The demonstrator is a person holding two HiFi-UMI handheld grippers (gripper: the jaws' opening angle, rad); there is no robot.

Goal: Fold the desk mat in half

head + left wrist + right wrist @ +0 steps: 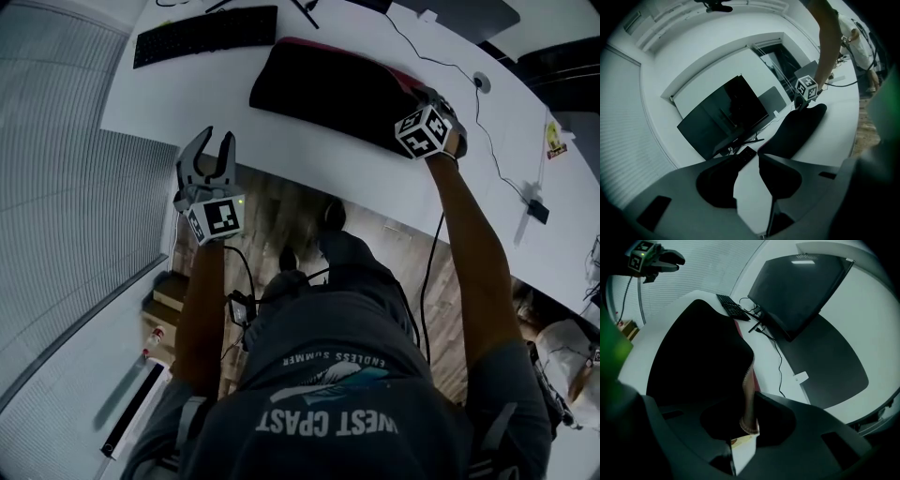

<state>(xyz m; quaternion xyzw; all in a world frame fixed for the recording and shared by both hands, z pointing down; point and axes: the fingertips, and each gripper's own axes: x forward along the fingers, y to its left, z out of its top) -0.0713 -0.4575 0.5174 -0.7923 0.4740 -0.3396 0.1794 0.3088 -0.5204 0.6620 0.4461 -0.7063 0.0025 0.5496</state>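
Observation:
The desk mat [337,89] is black with a red underside and lies doubled over on the white desk [178,94]. A red edge shows along its far side. My right gripper [442,105] sits at the mat's right end. In the right gripper view the jaws [749,420] are shut on the mat's lifted edge [746,380]. My left gripper [208,155] hangs at the desk's front edge, left of the mat and apart from it. Its jaws [749,161] are open with nothing between them. The mat [797,126] lies well beyond them.
A black keyboard [206,35] lies at the back left of the desk, and a dark monitor [724,117] stands behind it. Thin cables [487,122] run across the desk to the right of the mat. Below the desk edge are a wooden floor and the person's legs.

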